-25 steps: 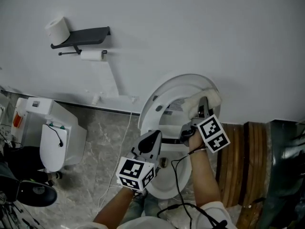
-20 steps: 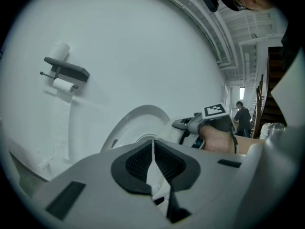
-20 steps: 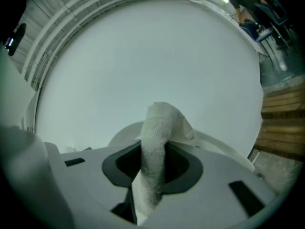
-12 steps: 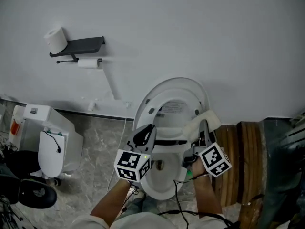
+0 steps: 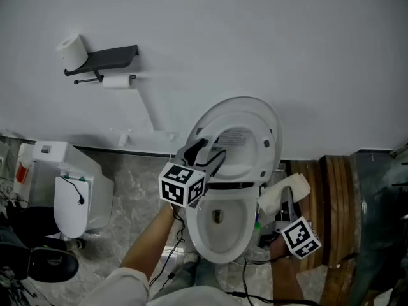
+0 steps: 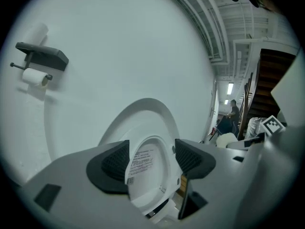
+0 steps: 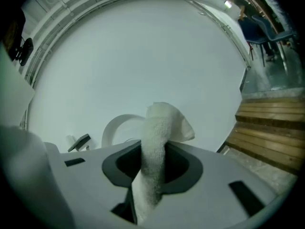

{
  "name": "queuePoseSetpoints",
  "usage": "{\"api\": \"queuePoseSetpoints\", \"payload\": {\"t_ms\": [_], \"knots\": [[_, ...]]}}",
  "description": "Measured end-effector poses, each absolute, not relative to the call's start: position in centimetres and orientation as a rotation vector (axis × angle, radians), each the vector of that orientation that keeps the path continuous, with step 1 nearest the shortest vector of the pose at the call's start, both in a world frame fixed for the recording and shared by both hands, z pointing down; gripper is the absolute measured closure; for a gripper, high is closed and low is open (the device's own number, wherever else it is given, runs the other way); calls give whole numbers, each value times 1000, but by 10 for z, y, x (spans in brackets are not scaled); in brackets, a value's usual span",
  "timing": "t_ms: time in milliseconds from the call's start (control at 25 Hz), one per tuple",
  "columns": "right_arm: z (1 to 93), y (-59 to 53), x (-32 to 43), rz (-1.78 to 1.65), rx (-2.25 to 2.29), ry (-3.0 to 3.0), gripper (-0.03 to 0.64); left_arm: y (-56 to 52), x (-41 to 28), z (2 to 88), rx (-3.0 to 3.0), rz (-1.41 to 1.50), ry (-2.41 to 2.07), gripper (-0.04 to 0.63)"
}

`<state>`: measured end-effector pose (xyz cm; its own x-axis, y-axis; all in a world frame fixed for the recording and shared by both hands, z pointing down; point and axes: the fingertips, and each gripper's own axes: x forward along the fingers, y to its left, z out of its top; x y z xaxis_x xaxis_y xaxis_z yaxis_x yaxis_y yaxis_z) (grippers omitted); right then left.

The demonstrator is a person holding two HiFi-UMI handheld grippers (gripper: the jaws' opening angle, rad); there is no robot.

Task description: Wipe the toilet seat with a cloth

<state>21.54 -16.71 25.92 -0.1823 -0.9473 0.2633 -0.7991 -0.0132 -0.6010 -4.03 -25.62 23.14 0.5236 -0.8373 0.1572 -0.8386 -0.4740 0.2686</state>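
While the toilet seat (image 5: 205, 129) stands raised behind the toilet bowl (image 5: 196, 231), the left gripper (image 5: 205, 153) is held above the bowl's back left edge, just in front of that seat. Its jaws have just been opening and are spread apart; the seat is seen in the gap, pressed by neither pad. The right gripper (image 5: 285, 204) is held just right of the bowl, its jaws clamped on the white cloth (image 5: 285, 190), which is kept clear of the bowl.
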Motion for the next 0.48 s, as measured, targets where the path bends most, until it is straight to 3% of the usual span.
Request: {"api": "queuePoseSetpoints", "payload": {"t_ms": [160,480], "knots": [[271,-156,222,-1004,-1864,2007,517,-280,-42,239,2467,51,-1396,239],[295,-140,227,-1115,-1867,1950,517,-323,-40,245,2443,118,-1473,225]]}}
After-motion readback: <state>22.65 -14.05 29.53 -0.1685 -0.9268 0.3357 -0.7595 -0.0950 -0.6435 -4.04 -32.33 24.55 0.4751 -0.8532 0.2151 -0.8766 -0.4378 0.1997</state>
